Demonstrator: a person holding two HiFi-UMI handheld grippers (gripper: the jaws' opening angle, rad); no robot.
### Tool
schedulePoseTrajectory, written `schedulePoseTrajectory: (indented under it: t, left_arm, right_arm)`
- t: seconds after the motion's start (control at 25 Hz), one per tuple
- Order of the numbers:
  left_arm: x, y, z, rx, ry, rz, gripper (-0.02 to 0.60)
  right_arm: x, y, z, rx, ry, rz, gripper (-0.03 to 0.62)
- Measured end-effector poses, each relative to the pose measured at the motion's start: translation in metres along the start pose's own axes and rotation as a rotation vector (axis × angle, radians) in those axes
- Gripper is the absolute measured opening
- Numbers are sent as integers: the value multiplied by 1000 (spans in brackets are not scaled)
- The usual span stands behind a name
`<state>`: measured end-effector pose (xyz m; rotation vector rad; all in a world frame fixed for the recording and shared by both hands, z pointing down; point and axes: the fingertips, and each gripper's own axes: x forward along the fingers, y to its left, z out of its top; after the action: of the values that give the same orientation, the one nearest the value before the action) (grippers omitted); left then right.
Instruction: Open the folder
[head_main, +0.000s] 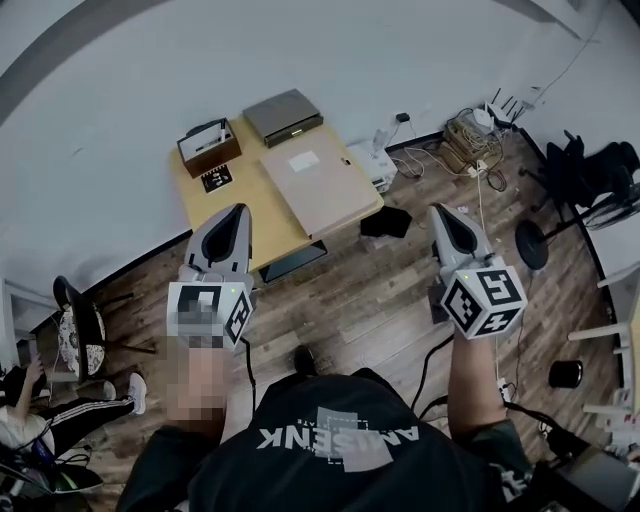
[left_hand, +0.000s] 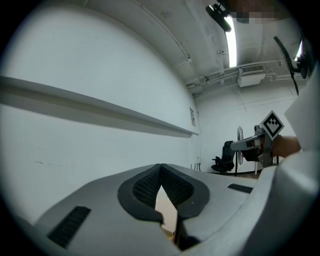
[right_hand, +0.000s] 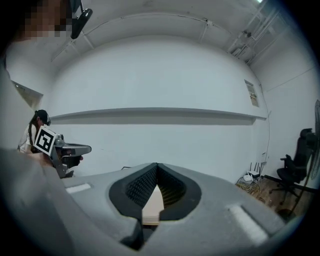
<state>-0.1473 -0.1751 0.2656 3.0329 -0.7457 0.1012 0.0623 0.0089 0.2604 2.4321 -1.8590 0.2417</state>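
Left claw (head_main: 237, 211): jaws fully closed, ribbed pads tip to tip, nothing gripped. In the left gripper view, the left claw (left_hand: 160, 168) shows only a tan surface behind the slit below its tips.

Right claw (head_main: 441, 211): jaws fully closed and empty. The right gripper view of it (right_hand: 157, 167) shows the same contact.

Both claws are held in the air on the near side of the tabletop (head_main: 270, 228) and touch nothing.

The small yellow wooden tabletop stands on a wood-plank floor (head_main: 370, 290) against a white wall (head_main: 330, 45).

The folder (head_main: 318, 185) lies flat and closed on the right part of the tabletop. It is tan with a white label near its far edge.

A brown open box (head_main: 209, 147) and a grey case (head_main: 283, 115) sit behind it.
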Motion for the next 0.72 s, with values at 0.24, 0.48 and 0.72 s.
schedulePoseTrajectory:
  t: [0.24,0.48,0.72]
  left_arm:
    - [9,21,-6,-28,-7,30,0]
    - [30,32,-6,-24,7,117,0]
    - [64,27,-2,-28,3,228,0]
  right_arm:
    - [39,-1,4,-21,6,34,5]
    - [81,-22,13,-27,-18,106,5]
    - [129,-54,23,-45,-20,241,5]
